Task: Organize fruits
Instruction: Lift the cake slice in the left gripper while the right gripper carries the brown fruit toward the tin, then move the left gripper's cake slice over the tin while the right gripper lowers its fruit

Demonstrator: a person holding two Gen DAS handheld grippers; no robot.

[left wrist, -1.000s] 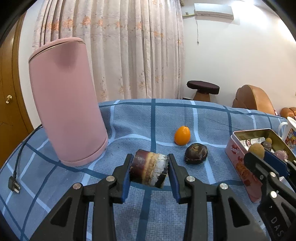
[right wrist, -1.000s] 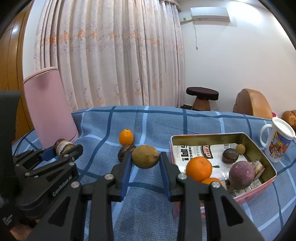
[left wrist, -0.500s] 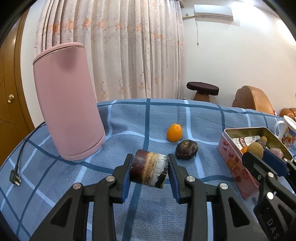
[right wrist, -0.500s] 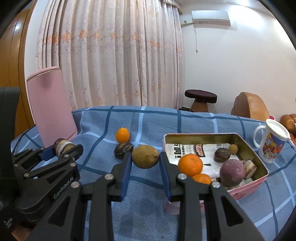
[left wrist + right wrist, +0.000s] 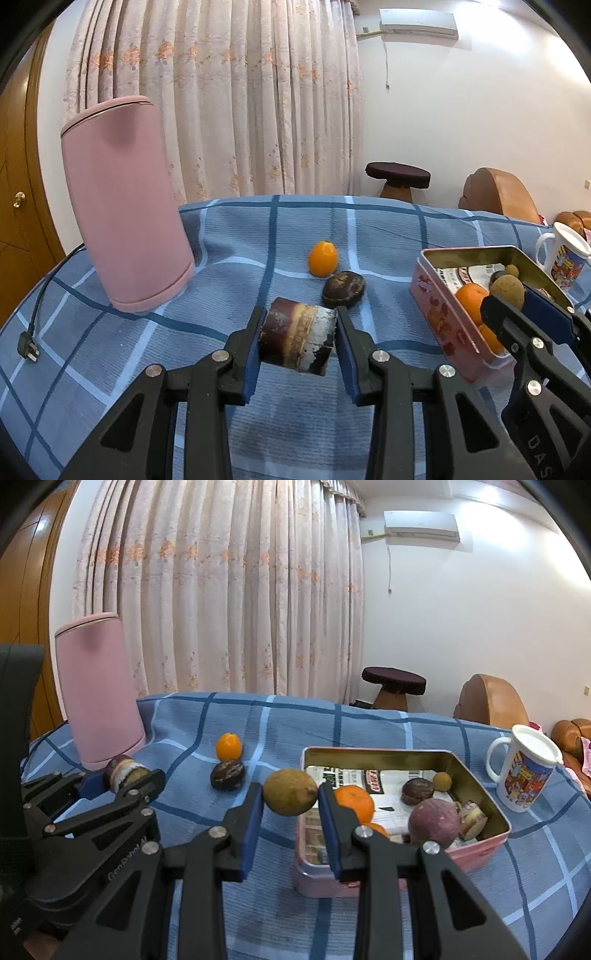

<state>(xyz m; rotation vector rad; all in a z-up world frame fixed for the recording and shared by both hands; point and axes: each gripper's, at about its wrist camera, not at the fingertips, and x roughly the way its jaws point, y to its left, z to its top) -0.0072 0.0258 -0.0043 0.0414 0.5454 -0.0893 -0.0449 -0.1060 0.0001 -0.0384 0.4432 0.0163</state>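
Now both hand-held grippers are carrying fruit clear of the worktop toward the pink tin (image 5: 484, 814): the left hand-held gripper (image 5: 298, 341) is clamping a dark sugarcane stub (image 5: 297, 338), the right hand-held gripper (image 5: 290, 805) a brownish round fruit (image 5: 290, 792) at the tin's near-left corner, probably for dropping in.

Pale floral curtains (image 5: 221, 602) cover the far wall at twelve o'clock. At one o'clock, a white wall (image 5: 461, 627) carries an air conditioner (image 5: 421, 526) — a dark-topped stool (image 5: 393, 686) below. Wooden door (image 5: 18, 192) at nine o'clock.
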